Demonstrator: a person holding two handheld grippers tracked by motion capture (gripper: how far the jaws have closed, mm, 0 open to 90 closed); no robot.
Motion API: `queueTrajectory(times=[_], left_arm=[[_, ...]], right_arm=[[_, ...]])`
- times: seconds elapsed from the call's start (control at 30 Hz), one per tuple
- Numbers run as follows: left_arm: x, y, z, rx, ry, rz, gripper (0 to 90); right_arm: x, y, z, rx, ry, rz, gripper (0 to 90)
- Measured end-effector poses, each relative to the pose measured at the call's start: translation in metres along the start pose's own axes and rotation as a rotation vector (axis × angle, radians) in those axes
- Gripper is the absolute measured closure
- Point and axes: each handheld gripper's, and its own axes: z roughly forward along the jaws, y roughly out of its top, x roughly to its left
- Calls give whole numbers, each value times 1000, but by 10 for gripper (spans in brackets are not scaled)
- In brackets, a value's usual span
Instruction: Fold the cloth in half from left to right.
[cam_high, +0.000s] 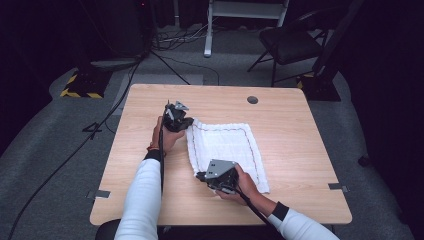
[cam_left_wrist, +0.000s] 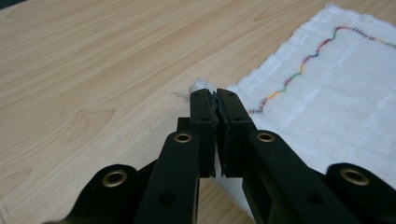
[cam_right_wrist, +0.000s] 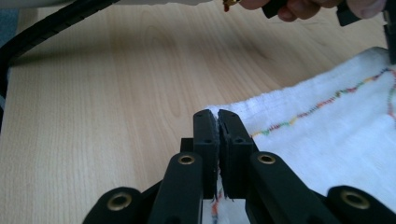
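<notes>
Here the white cloth (cam_high: 225, 150) lies on the middle of the wooden table (cam_high: 295, 125), a little toward the person's side, with bare wood all round it and nothing standing on it or across it. It is a thin, waffled towel with a wavy line of many-coloured stitching (cam_left_wrist: 299, 74) running just inside its hem. It lies mostly flat, its longer side running from the near edge toward the far edge, slightly slanted. The left gripper (cam_high: 176, 118) sits at the far left corner, jaws pressed together on a tuft of that corner (cam_left_wrist: 201, 86). The right gripper (cam_high: 202, 176) has the near left corner, jaws likewise pinched on the hem (cam_right_wrist: 217, 112). Farther off, a small round hole (cam_high: 252, 100) marks the tabletop, and a folding chair (cam_high: 290, 42) stands beyond the table.
</notes>
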Motion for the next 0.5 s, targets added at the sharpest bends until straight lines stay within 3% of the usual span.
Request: queueTrajectory(times=[0.2, 0.5], left_arm=[[-15, 14, 4, -18, 0, 23, 861], [-32, 28, 12, -24, -25, 60, 861]], right_arm=[[-6, -15, -22, -20, -37, 37, 865], [-10, -26, -50, -39, -79, 45, 865]])
